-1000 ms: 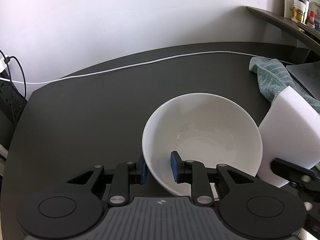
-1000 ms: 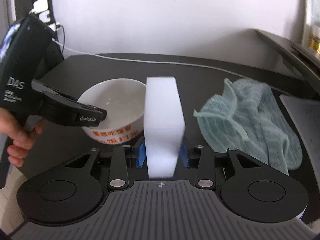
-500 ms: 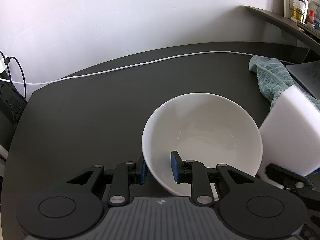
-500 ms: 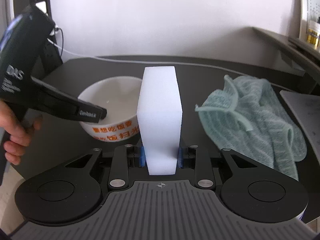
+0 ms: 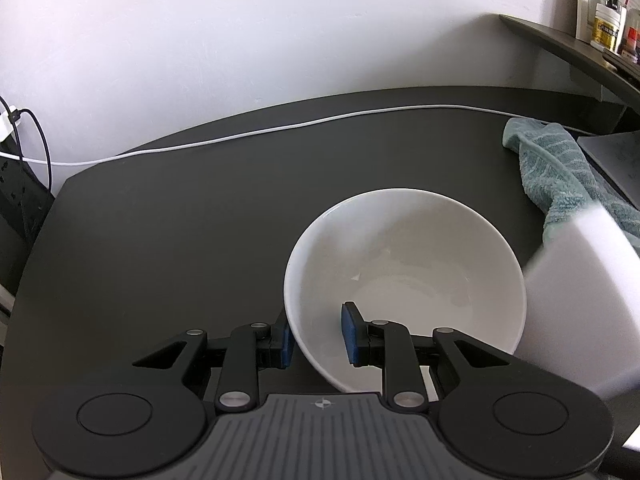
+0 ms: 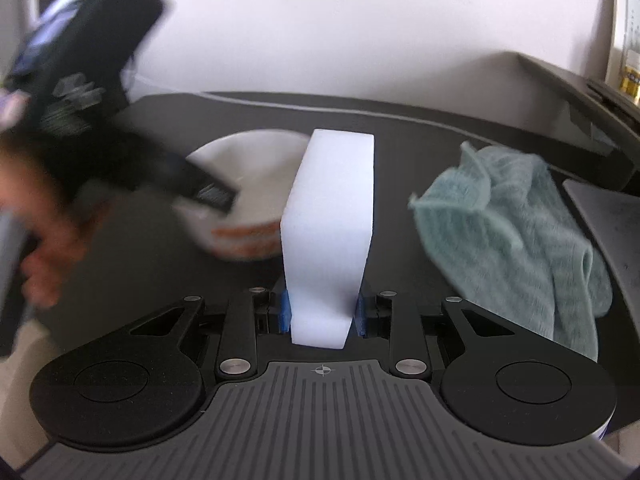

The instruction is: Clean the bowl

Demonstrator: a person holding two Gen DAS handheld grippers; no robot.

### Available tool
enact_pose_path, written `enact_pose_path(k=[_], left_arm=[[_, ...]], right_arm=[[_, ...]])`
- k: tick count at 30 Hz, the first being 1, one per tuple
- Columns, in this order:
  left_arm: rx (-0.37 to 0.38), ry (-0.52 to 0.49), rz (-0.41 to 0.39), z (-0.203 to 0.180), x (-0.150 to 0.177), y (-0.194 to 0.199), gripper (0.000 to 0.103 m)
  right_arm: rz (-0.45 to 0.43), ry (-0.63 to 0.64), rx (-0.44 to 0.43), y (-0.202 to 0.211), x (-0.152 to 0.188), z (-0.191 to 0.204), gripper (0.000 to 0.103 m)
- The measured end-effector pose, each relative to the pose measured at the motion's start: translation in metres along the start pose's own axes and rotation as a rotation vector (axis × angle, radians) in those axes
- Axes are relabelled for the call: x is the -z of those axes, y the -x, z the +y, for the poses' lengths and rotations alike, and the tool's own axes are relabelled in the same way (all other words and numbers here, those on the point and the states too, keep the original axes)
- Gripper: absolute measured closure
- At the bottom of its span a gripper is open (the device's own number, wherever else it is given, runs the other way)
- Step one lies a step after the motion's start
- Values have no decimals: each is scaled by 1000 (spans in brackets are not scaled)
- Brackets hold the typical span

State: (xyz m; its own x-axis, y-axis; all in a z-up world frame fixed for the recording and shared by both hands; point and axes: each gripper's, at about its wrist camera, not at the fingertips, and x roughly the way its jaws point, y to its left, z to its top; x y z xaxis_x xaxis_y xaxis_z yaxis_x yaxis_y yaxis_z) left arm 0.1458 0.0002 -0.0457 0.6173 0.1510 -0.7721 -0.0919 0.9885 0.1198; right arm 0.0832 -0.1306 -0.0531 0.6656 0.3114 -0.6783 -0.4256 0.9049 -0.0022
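A white bowl (image 5: 404,280) with red lettering on its outside sits on the dark table. My left gripper (image 5: 316,340) is shut on the bowl's near rim, one blue pad outside the wall and one inside. In the right wrist view the bowl (image 6: 256,168) lies at centre left, blurred and partly behind the left gripper body and a hand (image 6: 44,256). My right gripper (image 6: 323,314) is shut on a tall white sponge block (image 6: 330,232), held upright above the table just right of the bowl. The same sponge (image 5: 580,300) shows blurred at the bowl's right edge.
A crumpled teal cloth (image 6: 516,232) lies on the table to the right of the sponge. A white cable (image 5: 280,130) runs along the back of the table (image 5: 180,220). A raised dark shelf (image 5: 568,46) with small bottles sits at the far right, above a grey pad (image 6: 608,220).
The right gripper has lifted the sponge and swung it toward the bowl, blurring its view. The left gripper has held the bowl's rim throughout, and the bowl has stayed put.
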Motion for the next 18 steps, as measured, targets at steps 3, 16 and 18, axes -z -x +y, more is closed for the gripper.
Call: enact_pose_path(k=[3, 16, 18], left_arm=[[-18, 14, -7, -2, 8, 6, 82], [18, -93, -65, 17, 0, 15, 72], [49, -134, -37, 18, -4, 3, 69]], right_arm=[[0, -5, -17, 2, 1, 0, 72], [12, -13, 6, -19, -27, -28, 72], [17, -11, 4, -21, -27, -28, 72]])
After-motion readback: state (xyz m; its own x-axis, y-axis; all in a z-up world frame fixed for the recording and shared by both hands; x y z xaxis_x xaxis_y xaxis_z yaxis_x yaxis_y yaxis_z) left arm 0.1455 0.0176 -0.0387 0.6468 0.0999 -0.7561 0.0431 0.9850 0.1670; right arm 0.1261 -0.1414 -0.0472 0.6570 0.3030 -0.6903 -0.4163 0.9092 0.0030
